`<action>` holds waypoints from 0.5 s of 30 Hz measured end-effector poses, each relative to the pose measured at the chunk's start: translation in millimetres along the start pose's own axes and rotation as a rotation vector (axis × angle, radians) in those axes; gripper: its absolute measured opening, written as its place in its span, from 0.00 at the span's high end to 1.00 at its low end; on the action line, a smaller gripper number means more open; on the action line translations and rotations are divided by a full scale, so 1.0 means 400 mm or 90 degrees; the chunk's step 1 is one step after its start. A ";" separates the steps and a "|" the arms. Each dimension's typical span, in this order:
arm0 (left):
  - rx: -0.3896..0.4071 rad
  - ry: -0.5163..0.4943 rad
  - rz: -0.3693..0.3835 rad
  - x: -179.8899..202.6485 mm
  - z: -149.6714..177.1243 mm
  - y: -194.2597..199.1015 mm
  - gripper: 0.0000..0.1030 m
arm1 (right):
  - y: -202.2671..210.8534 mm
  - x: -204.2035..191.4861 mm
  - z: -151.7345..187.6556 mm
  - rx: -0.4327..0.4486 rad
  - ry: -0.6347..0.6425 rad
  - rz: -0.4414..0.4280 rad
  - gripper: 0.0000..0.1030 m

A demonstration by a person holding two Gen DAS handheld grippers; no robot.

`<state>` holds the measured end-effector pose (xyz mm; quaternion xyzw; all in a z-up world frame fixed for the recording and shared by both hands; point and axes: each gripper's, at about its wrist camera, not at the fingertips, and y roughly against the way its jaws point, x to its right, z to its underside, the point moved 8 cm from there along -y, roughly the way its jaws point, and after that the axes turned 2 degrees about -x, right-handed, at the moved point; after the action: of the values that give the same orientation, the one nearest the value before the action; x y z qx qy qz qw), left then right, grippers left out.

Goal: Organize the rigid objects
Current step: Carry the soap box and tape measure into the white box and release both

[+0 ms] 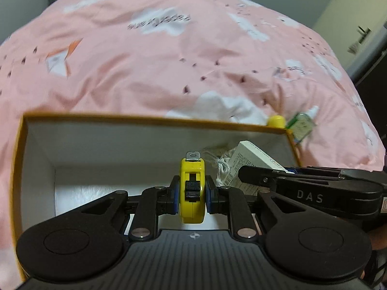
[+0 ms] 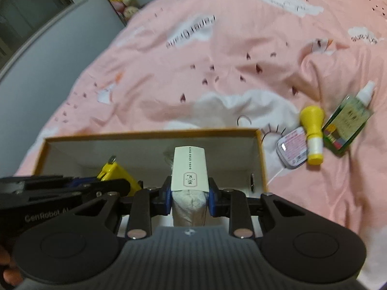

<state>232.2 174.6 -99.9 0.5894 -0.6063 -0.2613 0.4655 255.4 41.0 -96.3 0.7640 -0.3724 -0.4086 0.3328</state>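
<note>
An open box with an orange rim (image 1: 145,119) and white inside lies on the pink quilt. My left gripper (image 1: 192,193) is shut on a yellow tape measure (image 1: 192,174), held upright over the box's inside. My right gripper (image 2: 189,198) is shut on a white cloth pouch with a white card label (image 2: 189,169), also over the box (image 2: 150,134). In the left wrist view the pouch (image 1: 254,157) and the right gripper's fingers (image 1: 290,181) are at the right. In the right wrist view the tape measure (image 2: 116,174) shows at the left.
Right of the box on the quilt lie a small tin with a pink label (image 2: 293,149), a yellow stamp-like bottle (image 2: 313,130) and a green spray bottle (image 2: 348,125). A grey wall (image 2: 48,60) runs along the bed's left side.
</note>
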 end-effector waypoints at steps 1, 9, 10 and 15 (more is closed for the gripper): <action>-0.003 0.009 0.000 -0.008 0.006 -0.010 0.79 | -0.013 -0.004 0.004 -0.006 0.001 0.006 0.74; -0.021 0.041 0.025 -0.011 0.031 -0.052 0.79 | -0.086 0.012 0.028 -0.048 -0.010 0.039 0.74; -0.024 0.042 0.027 -0.008 0.033 -0.057 0.79 | -0.086 0.011 0.027 -0.050 -0.007 0.038 0.74; -0.037 0.051 0.029 0.001 0.049 -0.079 0.79 | -0.065 0.000 0.034 -0.055 0.053 0.066 0.75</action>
<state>230.0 164.4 -135.4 0.5715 -0.5926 -0.2447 0.5122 251.2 51.3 -123.5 0.7451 -0.3793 -0.3741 0.4014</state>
